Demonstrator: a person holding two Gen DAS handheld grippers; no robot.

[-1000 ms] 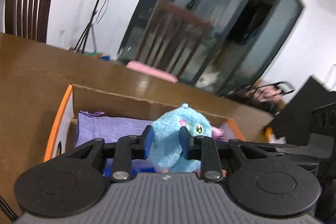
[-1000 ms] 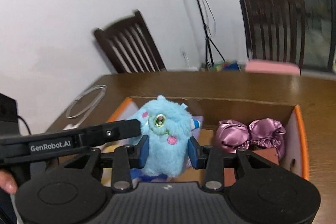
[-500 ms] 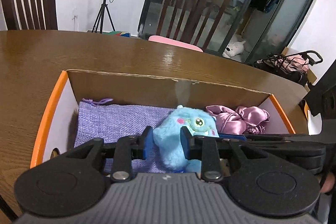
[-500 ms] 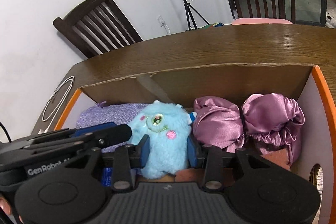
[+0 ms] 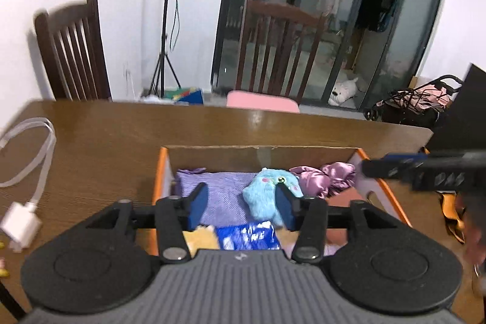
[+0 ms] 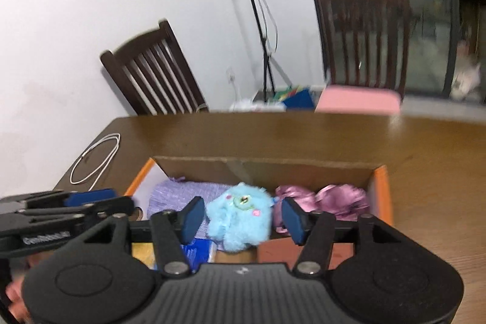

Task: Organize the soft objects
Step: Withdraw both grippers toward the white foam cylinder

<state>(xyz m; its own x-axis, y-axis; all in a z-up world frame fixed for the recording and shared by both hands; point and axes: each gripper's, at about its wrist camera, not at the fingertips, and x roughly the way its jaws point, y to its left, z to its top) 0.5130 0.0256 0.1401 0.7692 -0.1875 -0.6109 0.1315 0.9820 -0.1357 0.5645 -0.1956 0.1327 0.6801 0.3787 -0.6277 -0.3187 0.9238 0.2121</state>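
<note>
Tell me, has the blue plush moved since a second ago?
Yes. The blue plush went down into the box, now lying beside the purple satin, both grippers' jaws just opened.

One cardboard box (image 5: 165, 172) on one tabletop (image 5: 106, 148). Inside the box: one fluffy blue toy (image 5: 267, 193), one purple cloth bag (image 5: 224, 190), one shiny purple bundle (image 5: 325, 176), one blue packet (image 5: 249, 236), plus one yellow thing (image 5: 202, 237), too blurry to name. One white cable (image 5: 30, 154) with one white plug (image 5: 19, 228) on the tabletop. Two dark wooden chairs (image 5: 73, 50) behind it, one of them with one pink cushion (image 5: 262, 102). One black stand (image 5: 165, 29) by the wall. One white soft toy (image 5: 343, 88) on the floor. Two claws: left claw (image 5: 241, 207), right claw (image 6: 241, 217).
</note>
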